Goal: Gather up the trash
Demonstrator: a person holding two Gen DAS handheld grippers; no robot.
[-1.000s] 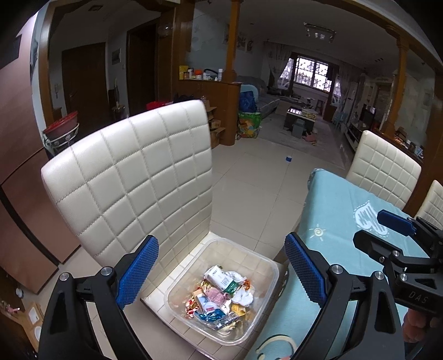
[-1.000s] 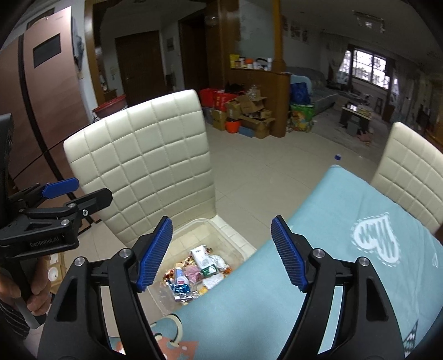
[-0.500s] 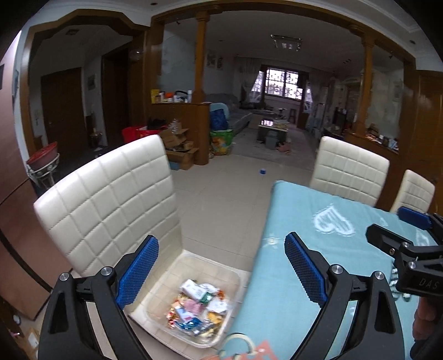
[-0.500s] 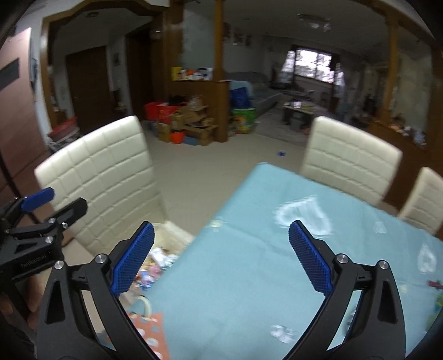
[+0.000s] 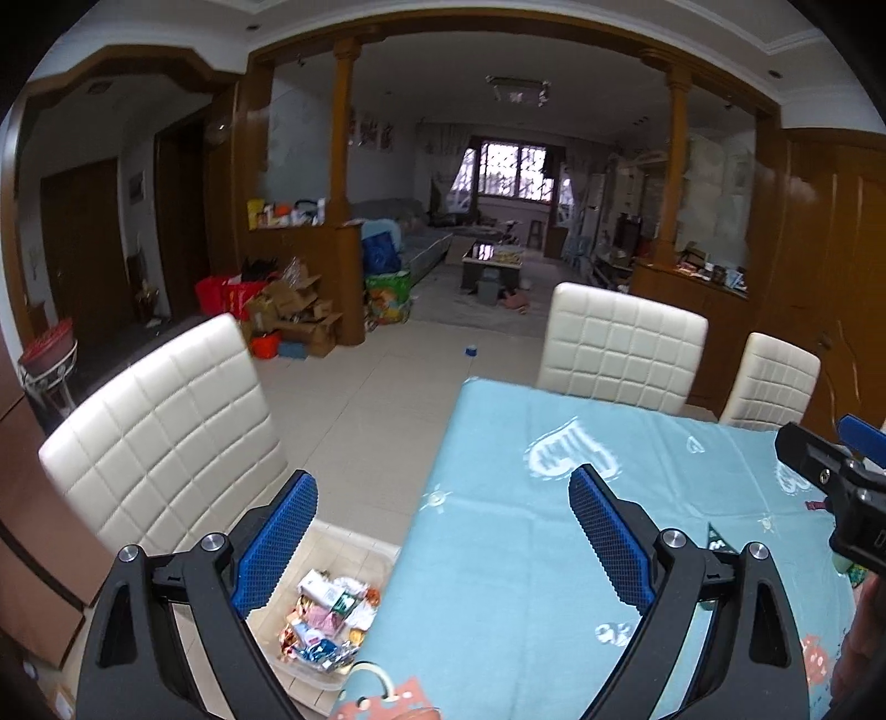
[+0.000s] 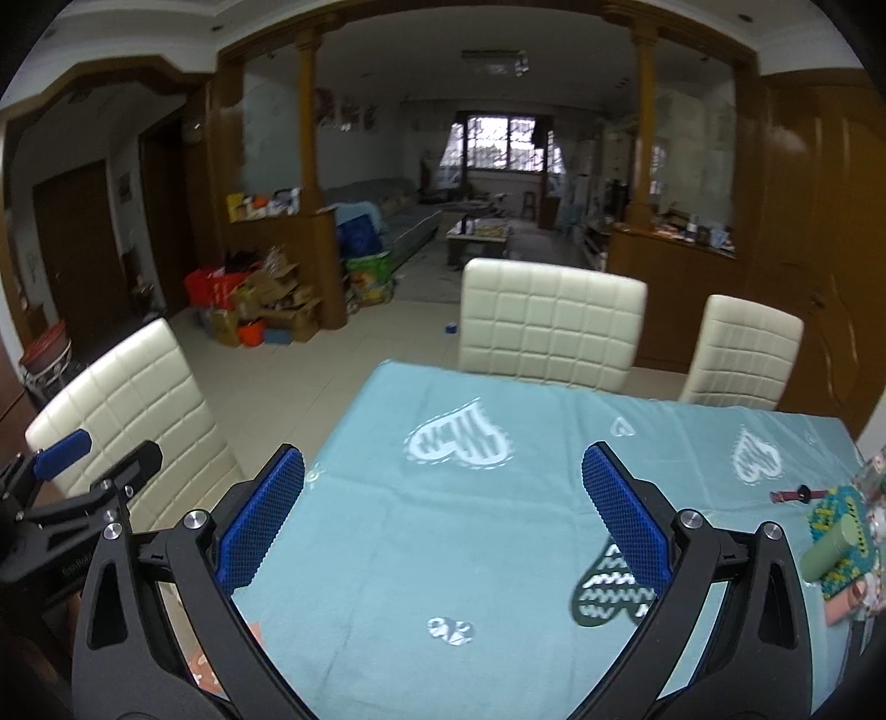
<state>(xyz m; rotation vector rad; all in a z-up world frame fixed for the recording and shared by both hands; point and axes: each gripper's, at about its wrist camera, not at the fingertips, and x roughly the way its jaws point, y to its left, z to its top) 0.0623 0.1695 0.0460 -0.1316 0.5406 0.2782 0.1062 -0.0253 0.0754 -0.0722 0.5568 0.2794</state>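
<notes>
Left hand-held gripper (image 5: pixel 443 531) angled down over counter (image 5: pixel 498 581) edge, jaws spread, empty, right hand-held gripper (image 6: pixel 443 515) likewise released, clear tub (image 5: pixel 354 545) of wrappers (image 5: pixel 326 620) lower left on chair (image 5: pixel 160 437).

Tablecloth (image 6: pixel 443 531) light blue, white striped hearts. Chairs (image 6: pixel 554 321) cream, quilted squares. Pads (image 6: pixel 260 526) blue, textured. Wrappers (image 5: pixel 326 626) multicoloured.

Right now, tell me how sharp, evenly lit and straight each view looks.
Left wrist view: mostly sharp, black fisheye corners, bowed ceiling arch, bright window, wrappers in the bin legible. Right wrist view: softer, chair backs smeared, orange tint at right edge, tablecloth evenly lit.
</notes>
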